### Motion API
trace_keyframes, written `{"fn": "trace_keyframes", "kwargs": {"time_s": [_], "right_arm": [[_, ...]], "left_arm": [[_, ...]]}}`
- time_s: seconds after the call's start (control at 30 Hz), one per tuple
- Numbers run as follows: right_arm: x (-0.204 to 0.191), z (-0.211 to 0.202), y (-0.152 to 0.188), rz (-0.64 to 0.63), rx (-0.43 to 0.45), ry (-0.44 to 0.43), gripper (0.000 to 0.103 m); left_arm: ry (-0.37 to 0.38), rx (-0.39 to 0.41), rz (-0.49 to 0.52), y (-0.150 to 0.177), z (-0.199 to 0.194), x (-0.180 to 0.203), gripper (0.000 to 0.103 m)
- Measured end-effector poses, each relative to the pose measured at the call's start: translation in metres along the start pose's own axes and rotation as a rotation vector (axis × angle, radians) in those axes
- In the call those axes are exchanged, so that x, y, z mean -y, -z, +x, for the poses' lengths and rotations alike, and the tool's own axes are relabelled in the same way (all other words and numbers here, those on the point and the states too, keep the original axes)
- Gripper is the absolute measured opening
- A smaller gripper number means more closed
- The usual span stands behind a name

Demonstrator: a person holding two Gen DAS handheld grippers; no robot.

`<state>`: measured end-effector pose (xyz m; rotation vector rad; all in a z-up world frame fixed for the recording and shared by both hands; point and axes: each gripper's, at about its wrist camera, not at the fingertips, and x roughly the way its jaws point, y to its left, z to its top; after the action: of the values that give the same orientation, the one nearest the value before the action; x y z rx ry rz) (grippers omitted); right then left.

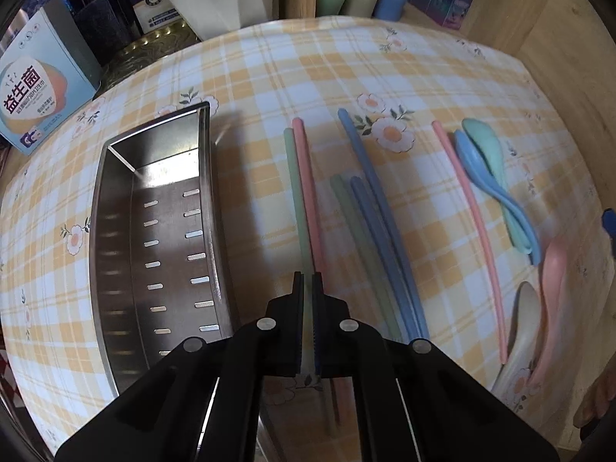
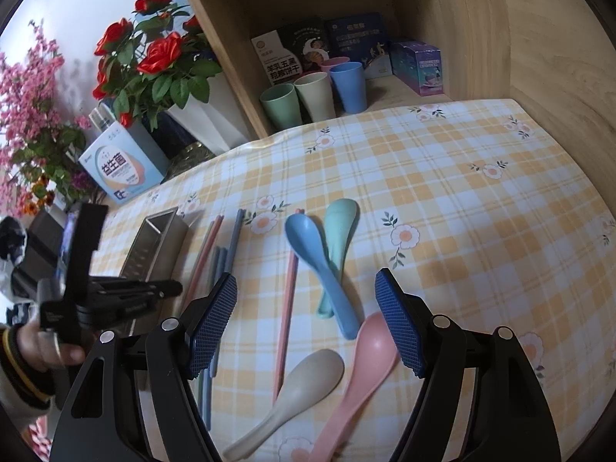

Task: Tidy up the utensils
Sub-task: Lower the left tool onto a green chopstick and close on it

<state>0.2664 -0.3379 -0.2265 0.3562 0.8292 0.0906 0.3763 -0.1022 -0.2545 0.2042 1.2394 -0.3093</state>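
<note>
My left gripper (image 1: 307,277) is shut on the near part of a green chopstick (image 1: 294,177) lying on the checked cloth, with a pink chopstick (image 1: 306,177) right beside it. A steel slotted tray (image 1: 115,231) lies empty to the left. More chopsticks lie to the right: a long blue one (image 1: 375,200), a green one (image 1: 346,208) and a pink one (image 1: 473,208). My right gripper (image 2: 306,281) hangs open above the spoons. The pink spoon (image 2: 369,354) and the beige spoon (image 2: 300,392) lie below its fingers; the blue spoon (image 2: 319,269) crosses the teal spoon (image 2: 338,231) farther on.
Pastel cups (image 2: 312,96) and boxes stand in the wooden shelf behind the cloth. A light blue box (image 1: 30,88) and flower pots (image 2: 154,61) stand at the back left. A wooden wall (image 2: 558,77) closes the right side. A hand (image 2: 50,350) holds the left gripper.
</note>
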Motion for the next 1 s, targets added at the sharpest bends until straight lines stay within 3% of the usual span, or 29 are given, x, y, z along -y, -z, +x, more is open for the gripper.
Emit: {"fn": "trace_keyframes", "kwargs": {"time_s": [0.33,0.7,1.0], "right_arm": [[0.009,-0.001,0.000,0.025,0.005,-0.005,0.072],[0.015,-0.005,0.002,0.041,0.012,-0.007,0.072],[0.024,-0.008,0.003,0.058,0.013,-0.003,0.072]], "left_arm": [[-0.018,-0.027,0.025,-0.009,0.007,0.007,0.004],[0.125,-0.044,0.027,0.000,0.005,0.038,0.005],[0.074,-0.029,-0.031,-0.012,0.011,0.029,0.009]]}}
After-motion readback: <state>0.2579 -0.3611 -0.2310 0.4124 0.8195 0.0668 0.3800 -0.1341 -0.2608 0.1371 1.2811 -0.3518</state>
